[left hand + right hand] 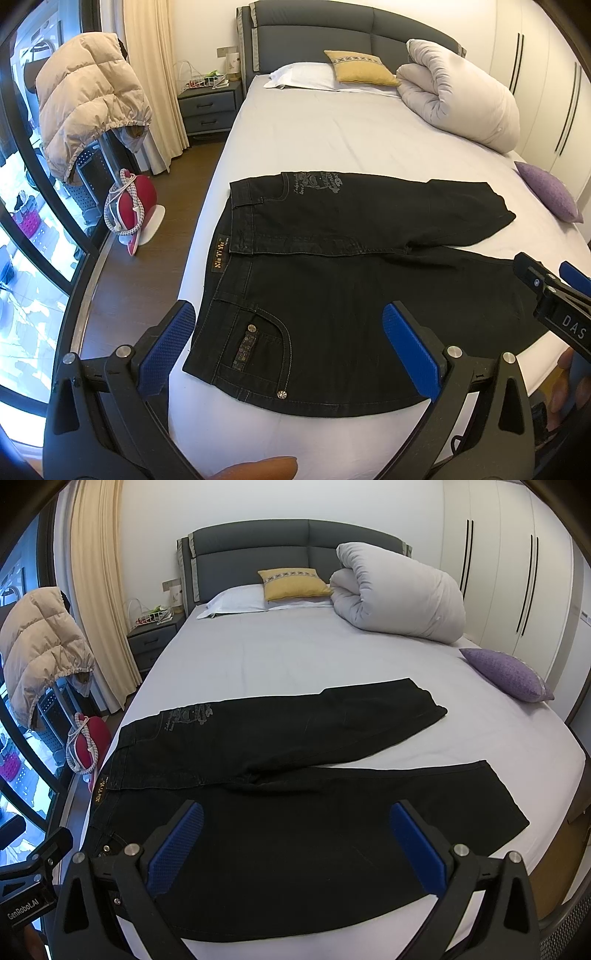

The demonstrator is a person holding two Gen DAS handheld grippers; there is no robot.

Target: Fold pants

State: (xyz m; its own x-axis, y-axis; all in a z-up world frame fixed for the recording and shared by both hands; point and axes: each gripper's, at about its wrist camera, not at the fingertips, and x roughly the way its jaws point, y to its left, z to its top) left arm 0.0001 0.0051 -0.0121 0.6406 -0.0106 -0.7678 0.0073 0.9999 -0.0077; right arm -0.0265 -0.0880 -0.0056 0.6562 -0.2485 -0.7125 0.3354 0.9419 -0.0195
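Pale lilac bed sheet (295, 657) carries the black denim pants (295, 738) spread flat, legs splayed for folding; left tool (291, 347) and right tool (295, 845) hover wide open, empty.

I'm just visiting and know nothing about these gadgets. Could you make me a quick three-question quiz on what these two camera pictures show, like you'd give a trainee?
1. True or false: the black pants are already folded in half.
2. Multiple choice: the purple cushion lies A) on the floor, B) on the bed near its right edge, C) on the nightstand.
3. Fill in: both the left gripper and the right gripper have their jaws ____ and hold nothing.

Key
1. False: they lie spread flat, legs apart.
2. B.
3. Open.
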